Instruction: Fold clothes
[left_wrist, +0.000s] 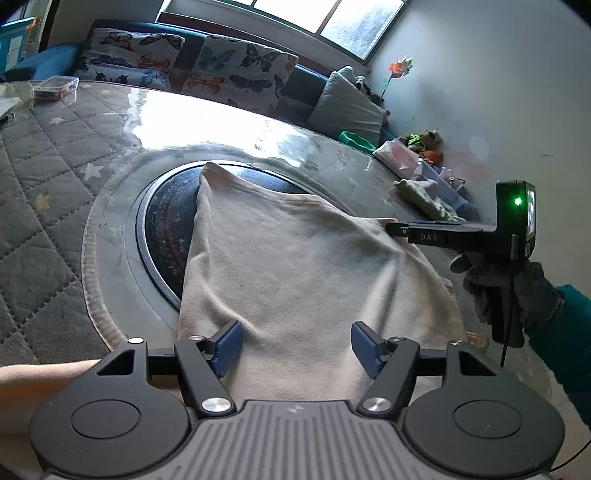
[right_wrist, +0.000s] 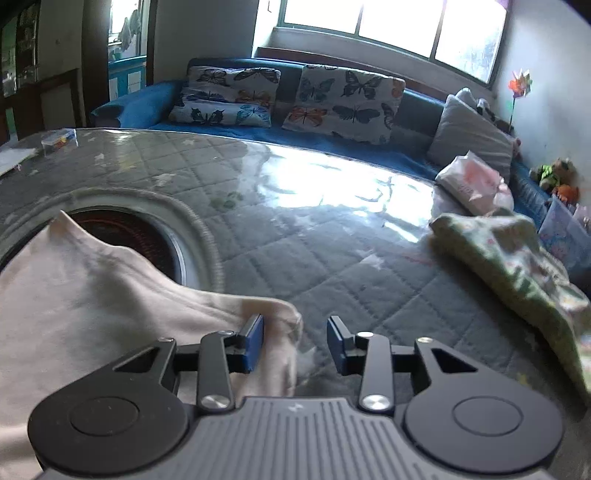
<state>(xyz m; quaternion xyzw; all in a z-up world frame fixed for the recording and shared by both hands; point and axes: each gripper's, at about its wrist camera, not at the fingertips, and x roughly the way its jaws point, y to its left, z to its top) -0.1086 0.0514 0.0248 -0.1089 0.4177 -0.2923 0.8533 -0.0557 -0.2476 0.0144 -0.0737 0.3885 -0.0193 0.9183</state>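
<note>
Cream knit garment (left_wrist: 295, 266) lies spread on the table, its far corner draped over a round dark inset (left_wrist: 166, 221) ringed in metal.

Left gripper (left_wrist: 297, 349): jaws wide, blue pads apart above the near hem, nothing pinched. Right gripper (right_wrist: 295, 343): jaws partly apart at the garment's right corner; a bunch of cloth sits between the pads, the left pad against it, the right pad clear. Judged a release, not a hold.

Step in hand, as I read it: one fold laid, corners being let go. To do it well: lift both grippers straight off so the edge does not drag; smooth the bunched right corner flat before taking new corners; pinch only the top layer's edge for the next fold.

Surface: grey quilted table cover (right_wrist: 314, 258) with star print under a glossy clear sheet, strong window glare. A folded green patterned cloth (right_wrist: 517, 258) sits at the right, well apart.

Room: blue sofa (right_wrist: 140, 107), butterfly-print cushions (right_wrist: 343, 103), window behind.
</note>
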